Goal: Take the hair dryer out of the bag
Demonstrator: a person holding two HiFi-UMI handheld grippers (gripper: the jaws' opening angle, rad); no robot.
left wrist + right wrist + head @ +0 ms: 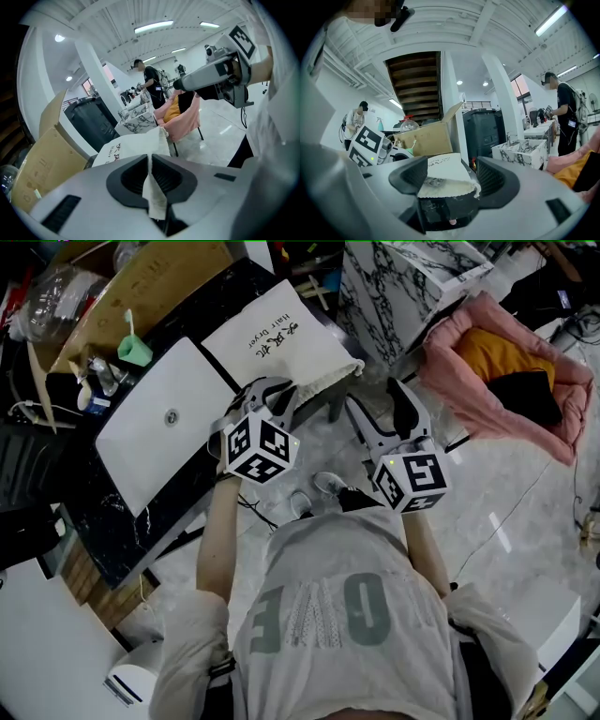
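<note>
Early stage – hair dryer not out yet. No view shows it clearly, so it's presumably inside the bag [279, 337]. A grey bit sits in the bag's mouth in the right gripper view; could be the dryer, too small to tell.

Bag lies flat at the corner of the desk [94, 512] nearest the person, its mouth at that edge and facing them.

Left gripper [269, 392]: jaws closed tight on a fold of the bag's rim. In the left gripper view a strip of cloth is pinched between the ribbed pads and hangs out below them.

Right gripper [375, 399]: jaws spread wide and holding nothing. It's just off the desk edge, level with the bag's mouth, which shows between the jaws but apart from them.

Done: one side of the opening is gripped. Left, as I judge it: hold the mouth open, reach in with the right gripper, catch the dryer, draw it clear.

Materials:
- Bag – cream woven cloth, soft and floppy, flat rectangle with a frayed or ruffled rim and dark print on its face.
- Desk – black stone-look top with pale veins, hard and glossy, with a white smooth panel [159, 423] set in it.
- Grippers – grey moulded plastic with dark ridged pads, each carrying a marker cube.
</note>
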